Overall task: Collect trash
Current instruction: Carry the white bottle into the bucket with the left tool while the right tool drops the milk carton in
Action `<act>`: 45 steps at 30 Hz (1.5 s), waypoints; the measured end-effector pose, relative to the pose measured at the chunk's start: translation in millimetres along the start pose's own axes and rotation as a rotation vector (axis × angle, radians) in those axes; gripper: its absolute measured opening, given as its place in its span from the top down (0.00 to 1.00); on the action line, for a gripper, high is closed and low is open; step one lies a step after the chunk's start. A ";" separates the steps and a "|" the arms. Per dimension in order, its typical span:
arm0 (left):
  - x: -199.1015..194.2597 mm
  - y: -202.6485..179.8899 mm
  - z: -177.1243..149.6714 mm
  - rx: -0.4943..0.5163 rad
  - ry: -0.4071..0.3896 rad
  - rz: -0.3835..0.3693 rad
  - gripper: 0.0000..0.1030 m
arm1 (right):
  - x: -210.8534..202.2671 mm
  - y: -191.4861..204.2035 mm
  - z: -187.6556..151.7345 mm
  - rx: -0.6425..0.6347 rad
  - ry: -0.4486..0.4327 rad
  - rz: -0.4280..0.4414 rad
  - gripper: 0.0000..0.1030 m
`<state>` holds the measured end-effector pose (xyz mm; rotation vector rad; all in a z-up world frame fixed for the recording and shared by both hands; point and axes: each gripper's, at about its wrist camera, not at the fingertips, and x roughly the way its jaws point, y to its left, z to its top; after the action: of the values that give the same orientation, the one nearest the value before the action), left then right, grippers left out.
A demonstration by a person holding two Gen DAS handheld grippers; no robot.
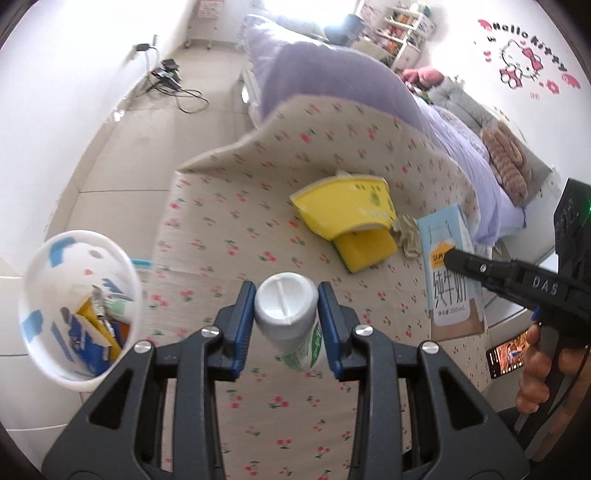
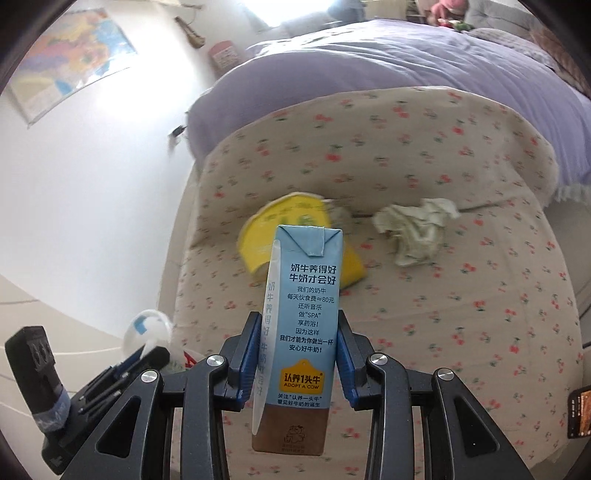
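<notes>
The left gripper (image 1: 286, 308) has its jaws closed on a white-capped bottle (image 1: 286, 304), long axis running down and away from the cap toward the bed, and the white trash bin (image 1: 79, 310), already holding wrappers, sits just off the bed's left edge, lower left of those jaws. The right gripper (image 2: 300, 356) clamps an upright blue milk carton (image 2: 301, 317) over the bed's middle, farther from the bin. The left hand probably drops first; a yellow paper cup (image 1: 343, 210) and crumpled tissue (image 2: 415, 230) remain.

Bright daylight from a blown-out far window (image 1: 295, 7), fisheye-bent edges, slight motion blur.
</notes>
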<state>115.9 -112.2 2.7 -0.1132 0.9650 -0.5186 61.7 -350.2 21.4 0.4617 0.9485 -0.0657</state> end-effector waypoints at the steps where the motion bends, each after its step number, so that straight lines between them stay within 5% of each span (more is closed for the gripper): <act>1: -4.7 5.5 0.4 -0.007 -0.011 0.006 0.65 | 1.9 5.0 -0.2 -0.008 0.002 0.005 0.63; 34: -70.5 171.9 -17.1 -0.237 -0.136 0.313 0.64 | 132.5 207.1 -37.6 -0.224 0.210 0.248 0.63; 35: -71.2 175.8 -17.4 -0.250 -0.135 0.321 0.62 | 136.5 209.7 -37.9 -0.222 0.211 0.263 0.63; 37: -73.9 181.9 -17.8 -0.273 -0.137 0.335 0.36 | 143.7 213.4 -38.8 -0.220 0.207 0.282 0.63; 39: -81.7 186.3 -19.4 -0.298 -0.159 0.362 0.23 | 148.4 217.8 -40.1 -0.220 0.205 0.293 0.63; 45: -93.5 194.0 -22.5 -0.329 -0.155 0.396 0.12 | 150.3 222.4 -43.4 -0.224 0.192 0.328 0.60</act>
<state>126.7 104.0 -1.2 -0.2477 0.8854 0.0163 173.2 -110.2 -41.3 0.4152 1.0430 0.3839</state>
